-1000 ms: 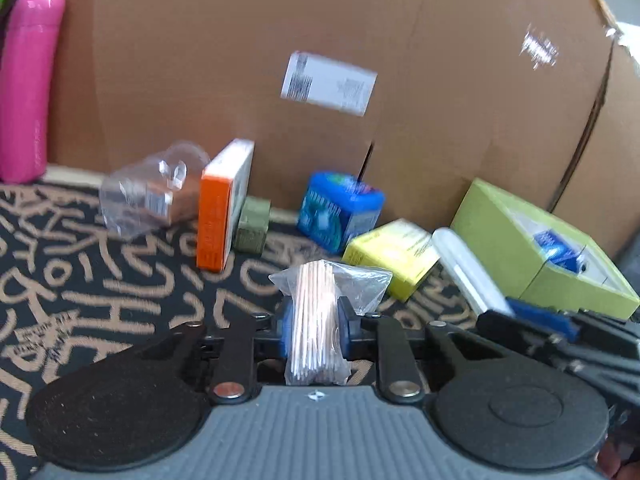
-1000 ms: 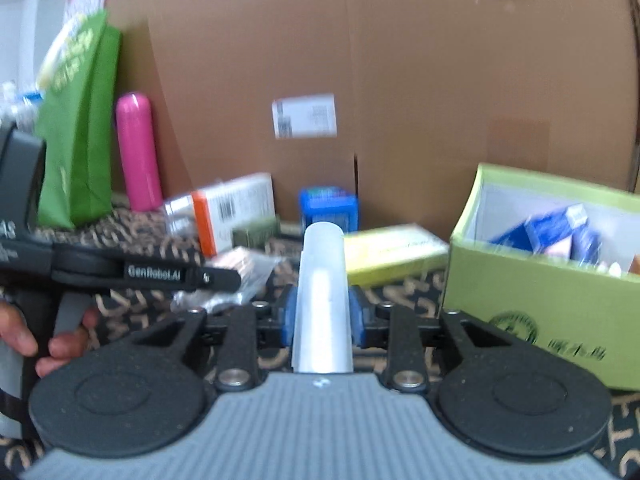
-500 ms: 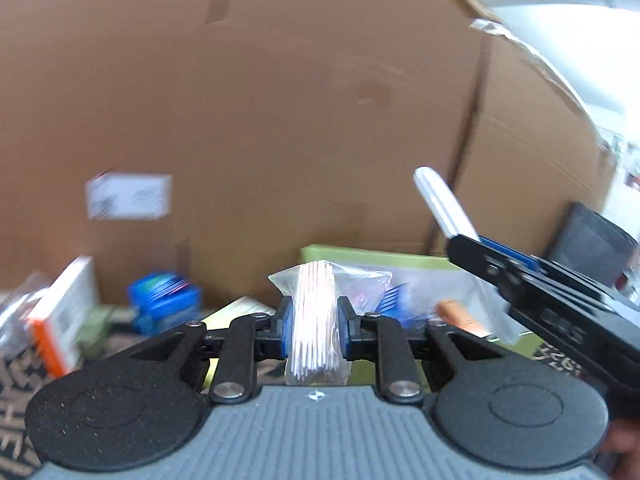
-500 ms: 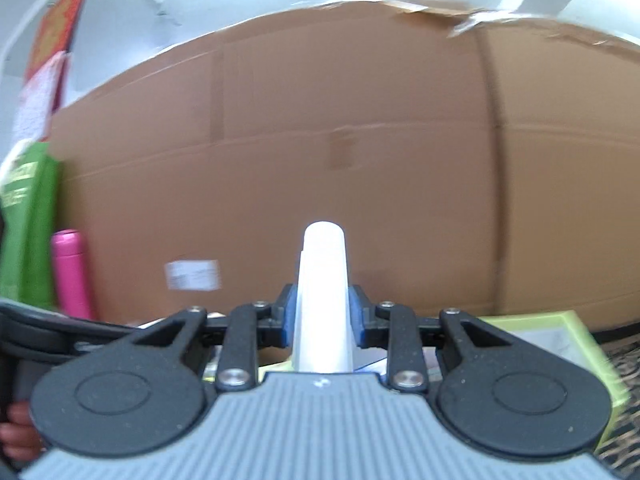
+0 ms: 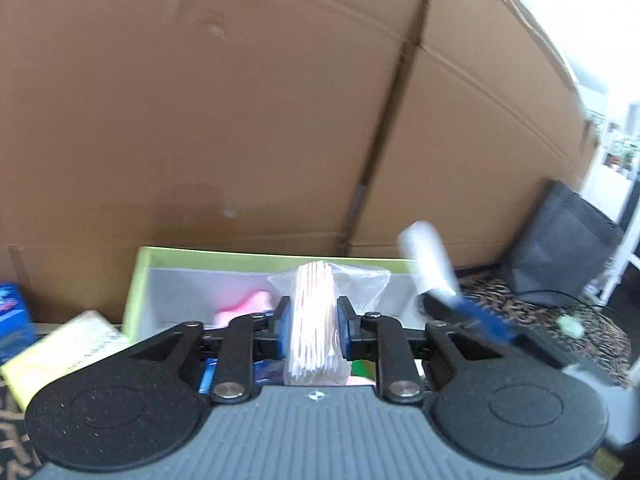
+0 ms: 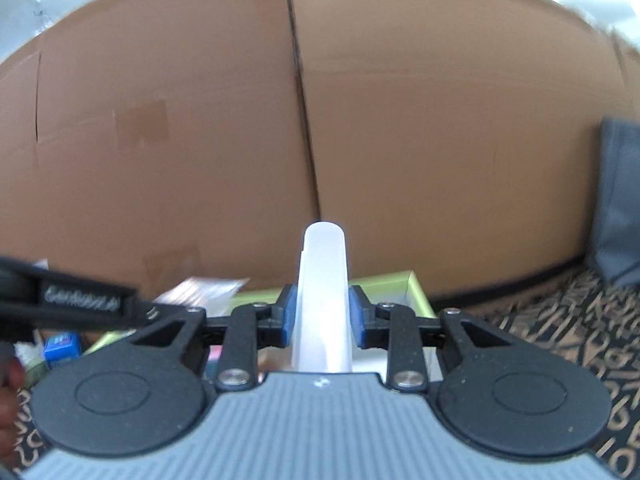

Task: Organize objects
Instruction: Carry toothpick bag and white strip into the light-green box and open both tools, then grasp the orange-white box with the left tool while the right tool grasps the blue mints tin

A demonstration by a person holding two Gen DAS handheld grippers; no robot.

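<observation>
My left gripper [image 5: 314, 326] is shut on a clear bag of wooden sticks [image 5: 314, 320] and holds it over the near side of an open green box [image 5: 136, 280]. My right gripper [image 6: 323, 318] is shut on a white translucent tube [image 6: 325, 280] and holds it above the same green box [image 6: 416, 288]. The tube also shows in the left wrist view [image 5: 430, 258], at the box's right end. The left gripper's side shows in the right wrist view [image 6: 80, 300], with the bag [image 6: 200, 290] sticking out. Pink and blue items lie in the box, mostly hidden.
A large cardboard wall [image 5: 240, 120] stands right behind the box. A yellow box [image 5: 60, 352] and a blue box [image 5: 12, 320] lie left of the green box. A dark bag [image 5: 560, 252] leans at the right on the patterned cloth [image 6: 560, 320].
Both grippers have swung right and forward from the loose items to the green box, each still holding its object. The green box now fills the view below the fingers.
</observation>
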